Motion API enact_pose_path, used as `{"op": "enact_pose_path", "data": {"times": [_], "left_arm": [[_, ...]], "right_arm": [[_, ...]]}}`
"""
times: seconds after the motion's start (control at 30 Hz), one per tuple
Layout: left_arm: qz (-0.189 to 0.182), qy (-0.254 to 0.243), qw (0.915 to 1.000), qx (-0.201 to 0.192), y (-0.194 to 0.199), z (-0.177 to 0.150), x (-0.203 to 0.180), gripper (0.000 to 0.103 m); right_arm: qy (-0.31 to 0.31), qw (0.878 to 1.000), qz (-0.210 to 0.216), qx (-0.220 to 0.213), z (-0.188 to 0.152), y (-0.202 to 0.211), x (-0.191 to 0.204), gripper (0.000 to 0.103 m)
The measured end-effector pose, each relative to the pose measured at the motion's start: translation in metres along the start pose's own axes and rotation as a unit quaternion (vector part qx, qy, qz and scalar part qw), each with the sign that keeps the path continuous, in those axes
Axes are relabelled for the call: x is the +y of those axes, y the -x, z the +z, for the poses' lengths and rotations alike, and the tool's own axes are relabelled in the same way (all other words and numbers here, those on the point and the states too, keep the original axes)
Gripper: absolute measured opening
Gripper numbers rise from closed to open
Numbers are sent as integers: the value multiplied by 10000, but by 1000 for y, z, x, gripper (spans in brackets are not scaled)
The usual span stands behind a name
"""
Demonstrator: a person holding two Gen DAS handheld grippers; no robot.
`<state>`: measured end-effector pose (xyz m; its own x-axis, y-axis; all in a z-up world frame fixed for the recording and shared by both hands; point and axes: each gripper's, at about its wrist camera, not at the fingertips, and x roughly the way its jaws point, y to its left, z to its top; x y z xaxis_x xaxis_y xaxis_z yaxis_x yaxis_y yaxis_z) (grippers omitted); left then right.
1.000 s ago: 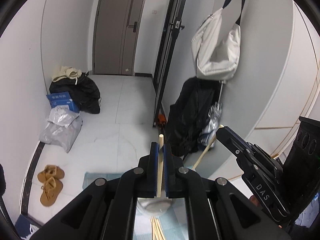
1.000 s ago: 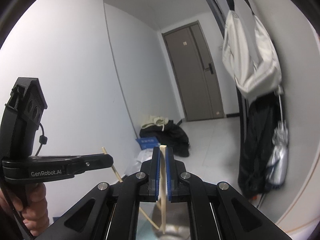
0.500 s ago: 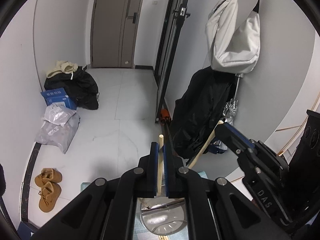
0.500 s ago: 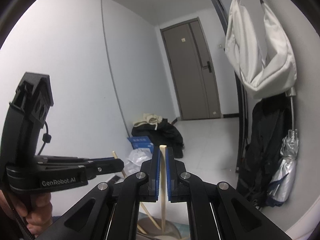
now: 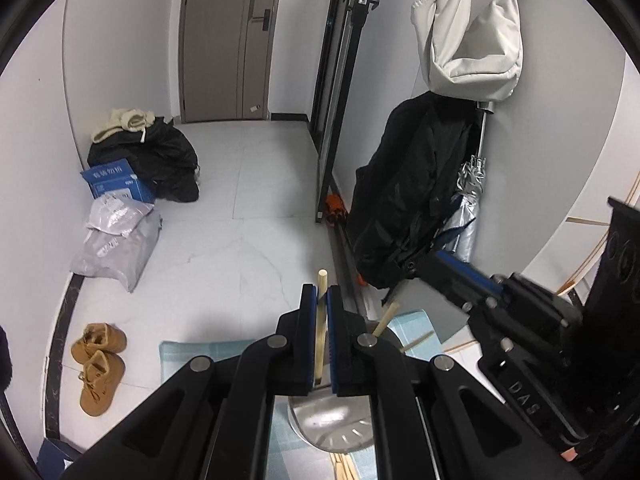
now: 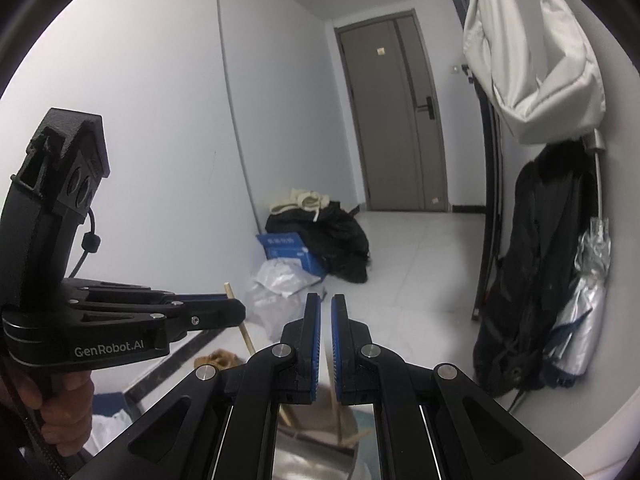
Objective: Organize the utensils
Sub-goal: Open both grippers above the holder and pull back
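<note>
Chopstick point(image 5: 320, 332) clamped in left gripper point(image 5: 319, 312), another point(image 6: 334, 400) in right gripper point(image 6: 326, 320); lower tips upright inside metal holder point(image 5: 332, 424), then release.

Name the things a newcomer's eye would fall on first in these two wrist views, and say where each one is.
First comes the left hand-held gripper, shut on an upright wooden chopstick above a shiny metal cup on a blue mat. Next, the white bag hanging high on the right wall above a black coat. On the floor at left lie tan boots.
</note>
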<state>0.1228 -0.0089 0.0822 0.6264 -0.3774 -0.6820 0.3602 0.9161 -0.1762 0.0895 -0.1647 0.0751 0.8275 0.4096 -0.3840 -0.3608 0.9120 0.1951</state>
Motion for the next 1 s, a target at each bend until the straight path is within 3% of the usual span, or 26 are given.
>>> {"op": "enact_pose_path", "data": {"times": [0.1, 0.2, 0.27, 0.33, 0.5, 0.67, 0.8, 0.9, 1.0], "left_arm": [[52, 29, 10000, -42, 5, -1, -1, 3], [58, 104, 9999, 19, 10, -5, -2, 19], [115, 144, 9998, -48, 15, -9, -2, 36], [239, 185, 9994, -163, 24, -14, -2, 41], [326, 247, 9988, -268, 41, -27, -6, 54], [480, 258, 9978, -369, 56, -40, -11, 70], [458, 268, 9975, -460, 67, -53, -16, 70], [566, 261, 9966, -542, 74, -63, -20, 71], [683, 279, 9952, -640, 78, -73, -23, 76]], "right_arm": [[-138, 9997, -14, 194, -6, -1, -3, 8], [-377, 9990, -34, 238, -10, 8, -7, 8], [-463, 9986, -130, 220, -12, 18, -9, 9], [-490, 9985, -174, 178, -14, 31, -9, 12], [-601, 9978, -284, 30, -17, 60, -7, 33], [-670, 9970, -389, -75, -26, 89, 1, 46], [-748, 9955, -575, -79, -38, 102, 4, 62], [-764, 9930, -880, -182, -48, 115, 8, 67], [-785, 9925, -913, -194, -58, 123, 11, 70]]}}
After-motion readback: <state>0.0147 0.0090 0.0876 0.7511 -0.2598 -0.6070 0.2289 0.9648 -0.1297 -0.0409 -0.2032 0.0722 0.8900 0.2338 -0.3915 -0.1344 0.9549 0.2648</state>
